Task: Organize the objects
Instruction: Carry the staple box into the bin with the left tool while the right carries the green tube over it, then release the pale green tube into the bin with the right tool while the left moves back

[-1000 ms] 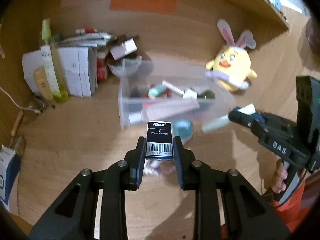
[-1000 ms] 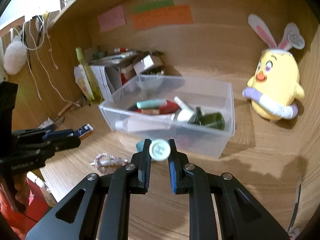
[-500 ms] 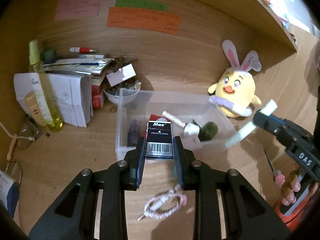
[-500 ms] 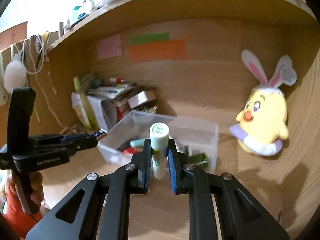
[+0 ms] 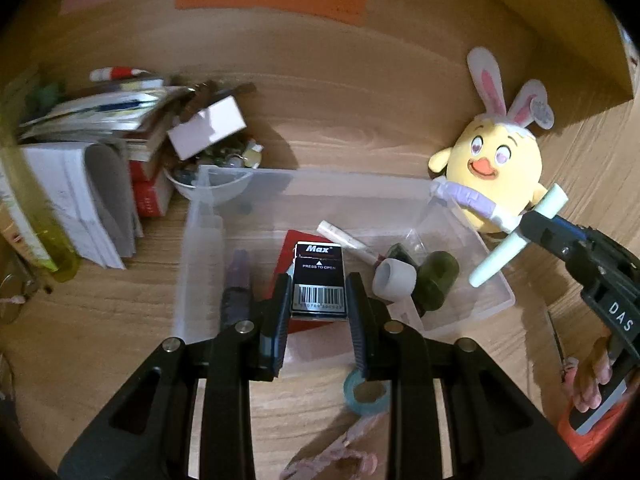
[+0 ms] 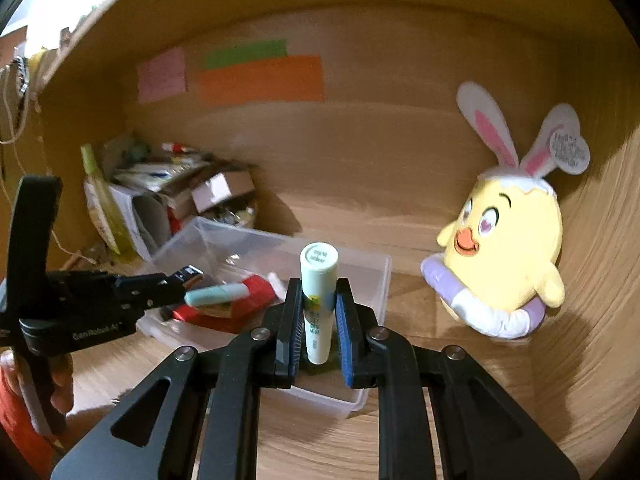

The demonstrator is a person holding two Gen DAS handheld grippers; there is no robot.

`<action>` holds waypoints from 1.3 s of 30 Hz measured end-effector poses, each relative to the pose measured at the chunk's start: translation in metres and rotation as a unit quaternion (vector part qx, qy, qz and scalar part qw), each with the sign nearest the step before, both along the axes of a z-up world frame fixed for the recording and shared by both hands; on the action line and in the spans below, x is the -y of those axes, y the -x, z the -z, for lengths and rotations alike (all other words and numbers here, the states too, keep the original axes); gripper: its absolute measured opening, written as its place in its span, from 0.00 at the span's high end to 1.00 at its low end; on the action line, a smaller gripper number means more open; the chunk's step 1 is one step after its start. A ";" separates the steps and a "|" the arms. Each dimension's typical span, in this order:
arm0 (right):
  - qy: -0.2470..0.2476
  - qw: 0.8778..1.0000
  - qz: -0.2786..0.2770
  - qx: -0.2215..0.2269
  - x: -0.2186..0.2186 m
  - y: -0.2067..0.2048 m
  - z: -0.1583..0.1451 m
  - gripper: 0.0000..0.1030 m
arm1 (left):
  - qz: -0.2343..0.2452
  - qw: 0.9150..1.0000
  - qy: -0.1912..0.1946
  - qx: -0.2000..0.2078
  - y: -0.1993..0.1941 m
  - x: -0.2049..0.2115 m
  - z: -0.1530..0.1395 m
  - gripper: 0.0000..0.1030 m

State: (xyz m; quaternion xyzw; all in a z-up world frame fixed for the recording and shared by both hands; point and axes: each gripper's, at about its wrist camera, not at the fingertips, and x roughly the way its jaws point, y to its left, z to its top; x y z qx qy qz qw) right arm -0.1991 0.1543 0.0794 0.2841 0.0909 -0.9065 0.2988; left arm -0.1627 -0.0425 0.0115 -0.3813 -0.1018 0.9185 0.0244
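The clear bin [image 5: 460,216] contains a red box [image 5: 298,240], a white cap [image 5: 394,280] and a dark green bottle [image 5: 438,276]. Above it, the left hand-held gripper [image 5: 319,300] clamps a staple box [image 5: 319,280]; the right hand-held gripper [image 6: 316,316] clamps a pale tube [image 6: 318,300]. Only the left view shows a tape roll [image 5: 366,394] on the counter [image 5: 100,320].

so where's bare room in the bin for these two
Bare floor lies in the clear bin along its far wall, toward the right corner near the chick plush. The near half is crowded: red box, dark green bottle, white cap.
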 end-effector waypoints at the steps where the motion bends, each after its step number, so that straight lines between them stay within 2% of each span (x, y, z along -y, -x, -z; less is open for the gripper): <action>1: -0.004 1.000 0.001 0.003 0.000 0.003 0.003 0.86 | 0.003 1.000 0.002 0.002 0.003 -0.002 0.002 0.74; 13: -0.037 0.998 0.010 0.040 0.005 0.029 0.026 0.86 | 0.016 0.999 0.033 0.030 0.027 -0.015 0.018 0.73; 15: -0.039 0.998 0.007 0.046 0.009 0.032 0.028 0.86 | 0.013 0.999 0.030 0.030 0.026 -0.013 0.017 0.69; 17: -0.044 0.998 0.007 0.049 0.013 0.035 0.032 0.86 | 0.007 0.999 0.024 0.024 0.022 -0.010 0.014 0.58; 23: -0.057 0.997 0.004 0.057 0.023 0.041 0.040 0.86 | -0.005 1.000 0.028 -0.003 0.006 -0.003 0.000 0.39; 29: -0.068 0.996 -0.003 0.065 0.033 0.044 0.046 0.86 | -0.012 1.000 0.015 -0.003 -0.018 0.013 -0.004 0.36; 36: -0.066 0.995 -0.008 0.077 0.038 0.043 0.053 0.86 | -0.025 0.999 0.029 -0.008 -0.045 0.021 -0.004 0.31; 39: -0.073 0.995 -0.002 0.074 0.037 0.038 0.052 0.81 | -0.025 0.999 0.037 -0.007 -0.053 0.020 -0.002 0.31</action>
